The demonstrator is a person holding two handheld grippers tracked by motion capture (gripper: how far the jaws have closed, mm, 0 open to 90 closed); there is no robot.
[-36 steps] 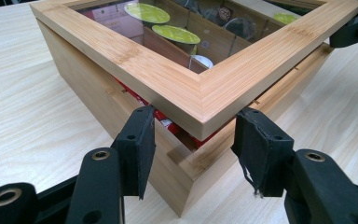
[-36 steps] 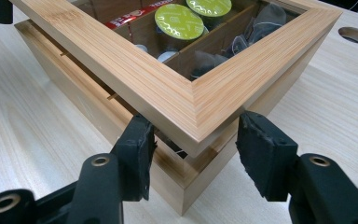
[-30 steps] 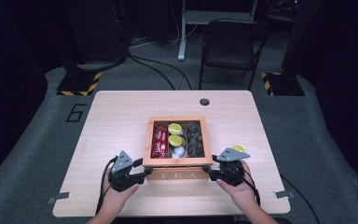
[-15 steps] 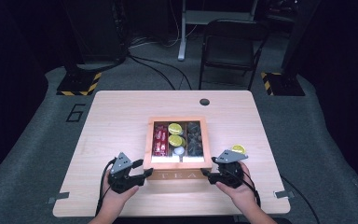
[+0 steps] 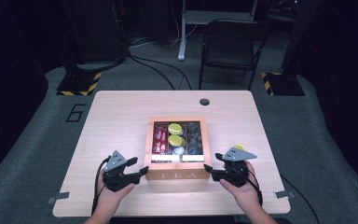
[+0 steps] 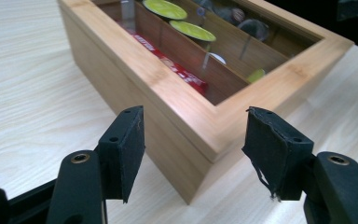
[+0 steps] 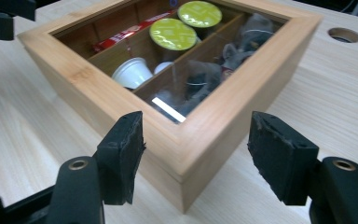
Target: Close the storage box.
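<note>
One tea box [image 5: 176, 174], two green-lidded pods [image 5: 175, 128]

in the high view the yellow thing [image 5: 239, 147] at 12 o'clock of the right gripper [image 5: 208, 167] is mostly hidden behind its grey plate, so what it is cannot be told. the dark items [image 5: 193, 136] in the tea box's [image 5: 176, 175] 3 o'clock compartment are too small and dim to name. in the left gripper view the box's far corner at 12 o'clock is cut off, and the glare on the lid blurs the contents beneath.
</note>
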